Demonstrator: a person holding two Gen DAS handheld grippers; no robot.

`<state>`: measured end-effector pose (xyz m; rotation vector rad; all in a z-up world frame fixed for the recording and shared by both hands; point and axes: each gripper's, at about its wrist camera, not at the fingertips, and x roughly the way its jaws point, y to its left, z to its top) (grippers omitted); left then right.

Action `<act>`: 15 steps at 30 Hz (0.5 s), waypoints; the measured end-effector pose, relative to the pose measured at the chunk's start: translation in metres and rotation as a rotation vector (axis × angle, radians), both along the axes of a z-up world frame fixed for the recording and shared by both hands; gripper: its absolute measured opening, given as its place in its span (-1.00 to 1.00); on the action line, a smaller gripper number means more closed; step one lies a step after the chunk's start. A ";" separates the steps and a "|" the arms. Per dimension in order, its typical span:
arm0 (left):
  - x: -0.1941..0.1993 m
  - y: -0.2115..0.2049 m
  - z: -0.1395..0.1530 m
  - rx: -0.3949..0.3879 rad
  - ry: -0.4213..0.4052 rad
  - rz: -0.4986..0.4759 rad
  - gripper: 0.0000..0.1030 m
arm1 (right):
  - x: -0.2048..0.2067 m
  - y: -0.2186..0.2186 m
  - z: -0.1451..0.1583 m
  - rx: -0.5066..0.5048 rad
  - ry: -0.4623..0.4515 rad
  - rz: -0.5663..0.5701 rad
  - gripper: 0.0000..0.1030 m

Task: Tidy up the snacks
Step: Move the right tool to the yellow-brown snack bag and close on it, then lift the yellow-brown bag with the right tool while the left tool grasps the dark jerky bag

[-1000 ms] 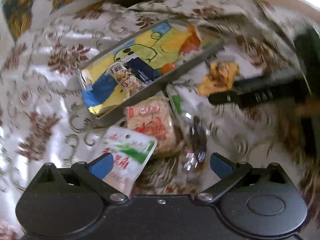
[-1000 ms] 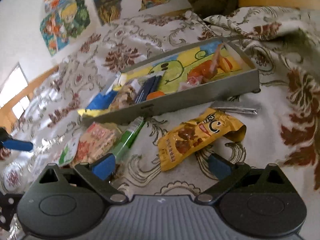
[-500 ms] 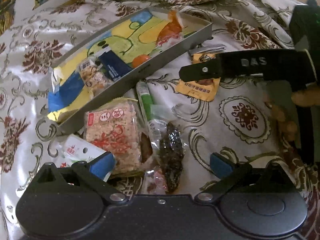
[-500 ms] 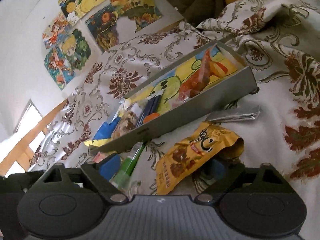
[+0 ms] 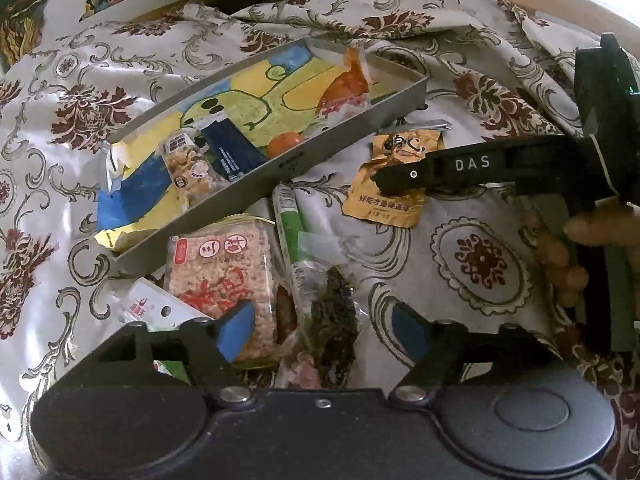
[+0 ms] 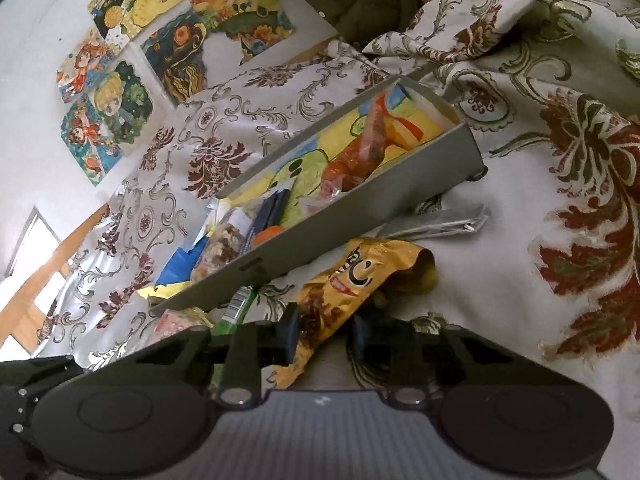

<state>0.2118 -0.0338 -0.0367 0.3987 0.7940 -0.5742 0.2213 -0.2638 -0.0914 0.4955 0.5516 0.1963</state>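
Observation:
A shallow grey tray [image 5: 356, 136] [image 6: 352, 220] with a colourful drawing inside lies on the patterned cloth and holds several snacks. My right gripper [image 6: 324, 330] has its fingers closed on the lower end of a yellow snack packet [image 6: 352, 284], which lies just in front of the tray; it also shows in the left wrist view [image 5: 390, 196] under the right gripper's finger [image 5: 404, 176]. My left gripper [image 5: 324, 326] is open and empty, over a dark snack packet [image 5: 334, 320] beside a puffed-rice packet [image 5: 222, 272] and a green stick packet [image 5: 290, 216].
A white pouch [image 5: 156, 308] lies left of the rice packet. A silver foil strip [image 6: 436, 224] lies by the tray's near right corner. The cloth bunches into folds behind the tray [image 6: 460, 20]. Drawings hang on the wall [image 6: 120, 92].
My right gripper has moved down onto the yellow packet and shut on it. My left gripper has narrowed a little while staying open over the loose snacks.

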 end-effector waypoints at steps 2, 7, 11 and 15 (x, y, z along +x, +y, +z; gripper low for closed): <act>-0.001 0.001 0.001 -0.018 0.011 0.001 0.29 | -0.002 0.001 0.002 -0.019 -0.001 0.006 -0.53; -0.003 0.000 0.002 -0.044 0.041 0.001 0.11 | -0.008 0.010 0.009 -0.102 -0.017 0.048 -0.59; -0.002 0.002 0.000 -0.021 0.041 0.013 0.05 | -0.018 0.019 0.016 -0.176 -0.039 0.087 -0.60; -0.002 0.002 -0.001 0.008 0.049 0.016 -0.13 | -0.025 0.027 0.021 -0.217 -0.042 0.112 -0.60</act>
